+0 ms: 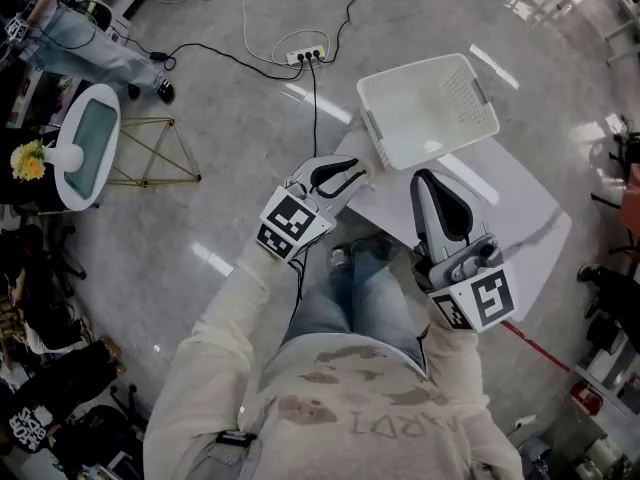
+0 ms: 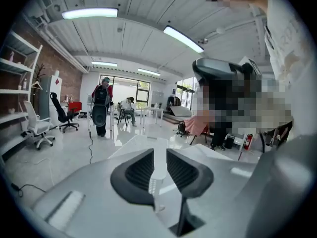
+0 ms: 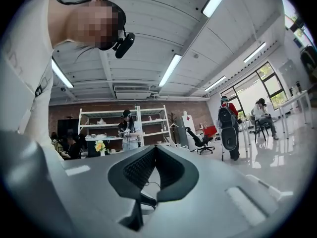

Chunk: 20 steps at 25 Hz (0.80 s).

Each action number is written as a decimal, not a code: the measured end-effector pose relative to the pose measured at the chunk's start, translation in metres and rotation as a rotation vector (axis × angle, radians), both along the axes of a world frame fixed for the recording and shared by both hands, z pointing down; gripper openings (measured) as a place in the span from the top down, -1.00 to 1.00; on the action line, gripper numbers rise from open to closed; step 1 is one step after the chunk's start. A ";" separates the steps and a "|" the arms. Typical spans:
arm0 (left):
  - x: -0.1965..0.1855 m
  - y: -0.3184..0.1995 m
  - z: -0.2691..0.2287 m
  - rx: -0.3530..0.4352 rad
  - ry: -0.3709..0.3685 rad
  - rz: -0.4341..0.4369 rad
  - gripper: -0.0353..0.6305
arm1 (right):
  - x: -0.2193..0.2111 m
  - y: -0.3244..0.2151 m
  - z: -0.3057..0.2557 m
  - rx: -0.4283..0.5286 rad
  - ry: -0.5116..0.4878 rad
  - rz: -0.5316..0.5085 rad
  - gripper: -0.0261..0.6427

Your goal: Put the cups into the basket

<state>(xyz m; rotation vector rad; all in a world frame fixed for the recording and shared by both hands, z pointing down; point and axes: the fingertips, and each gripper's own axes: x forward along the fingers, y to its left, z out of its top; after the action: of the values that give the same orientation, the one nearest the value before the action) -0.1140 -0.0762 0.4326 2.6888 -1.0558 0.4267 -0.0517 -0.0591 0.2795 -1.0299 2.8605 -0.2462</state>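
White desk [image 1: 520,218] on glossy grey floor [image 1: 230,138]; the white perforated plastic basket [image 1: 430,118] sits at its far end, nothing in it, mesh wall on the right side.

L. gripper [image 1: 360,171] is held level at the desk's near-left edge, tips near the basket's near corner. In the left gripper view its black ribbed fingers [image 2: 141,170] stand a narrow slot apart w/ nothing between; the pale desk top shows through the slot.

R. gripper [image 1: 425,180] is over the desk's near side, pointing toward the basket but apart from it. In the right gripper view its fingers [image 3: 141,167] meet at the tips, holding nothing.

Person in cream sweatshirt [image 1: 350,408] and blue jeans [image 1: 360,288] stands at the desk's near edge.

Further out: white power strip [image 1: 305,56] w/ black cables on the floor beyond the desk; far left, a white oval stand [image 1: 85,143] w/ yellow flowers [image 1: 28,160] beside it.
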 end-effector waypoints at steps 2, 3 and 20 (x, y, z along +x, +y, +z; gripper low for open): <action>0.000 -0.011 0.029 -0.066 -0.024 0.013 0.65 | -0.001 -0.013 0.017 -0.008 0.010 0.000 0.84; 0.001 -0.017 0.044 -0.092 -0.038 0.023 0.64 | -0.001 -0.020 0.026 -0.014 0.017 0.000 0.84; -0.006 -0.067 0.267 -0.409 -0.402 0.144 0.62 | -0.009 -0.110 0.139 -0.084 0.025 -0.043 0.84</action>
<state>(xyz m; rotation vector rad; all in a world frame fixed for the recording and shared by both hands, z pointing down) -0.1199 -0.1428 0.6999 2.3646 -0.7545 1.1143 -0.0606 -0.1689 0.4186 -0.9928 2.9204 -0.3624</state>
